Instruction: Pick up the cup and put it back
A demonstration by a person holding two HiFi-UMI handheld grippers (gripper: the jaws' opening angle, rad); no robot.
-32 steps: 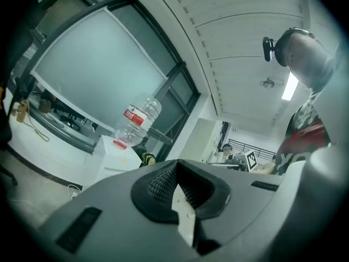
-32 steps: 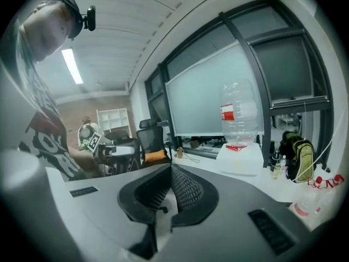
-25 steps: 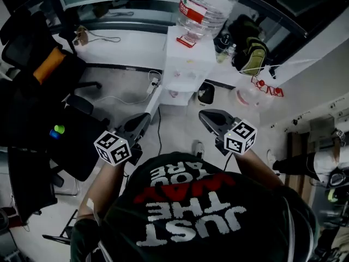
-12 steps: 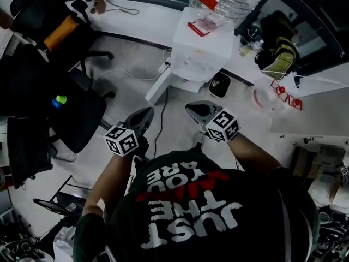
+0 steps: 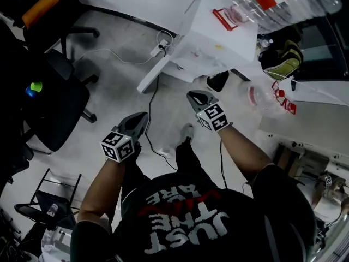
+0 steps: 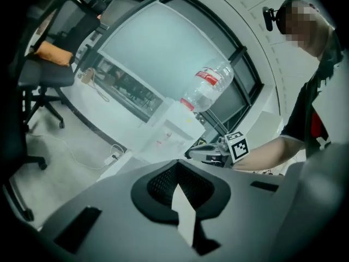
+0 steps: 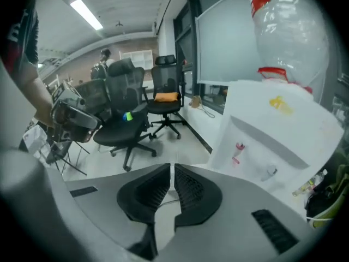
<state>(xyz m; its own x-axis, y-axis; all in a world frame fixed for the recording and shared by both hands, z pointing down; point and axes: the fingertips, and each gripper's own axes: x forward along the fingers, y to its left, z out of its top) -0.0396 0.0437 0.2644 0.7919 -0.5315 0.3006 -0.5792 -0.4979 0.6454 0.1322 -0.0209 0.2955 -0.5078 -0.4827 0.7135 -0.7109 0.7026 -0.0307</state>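
Note:
I see no cup that I can be sure of in any view. A white water dispenser (image 5: 218,37) (image 6: 169,127) (image 7: 272,130) stands ahead with a big clear bottle (image 5: 283,4) (image 7: 286,31) upside down on top. Its red tap (image 7: 238,146) shows in the recess. My right gripper (image 5: 195,96) (image 7: 173,171) is shut and empty, held low in front of the dispenser's base. My left gripper (image 5: 140,116) (image 6: 177,168) hangs over the floor to the left, its pads together with nothing between them. Each gripper appears in the other's view.
Black office chairs (image 5: 54,108) (image 7: 128,124) stand at the left. A power strip with cable (image 5: 160,47) lies on the floor by the dispenser. A green and black backpack (image 5: 281,64) and a clear plastic item with red marks (image 5: 256,96) sit at the right.
Both grippers have dropped lower and sit nearer the dispenser's base. The head view has shifted, so the dispenser now lies higher and further right. Both pairs of jaws stay closed.

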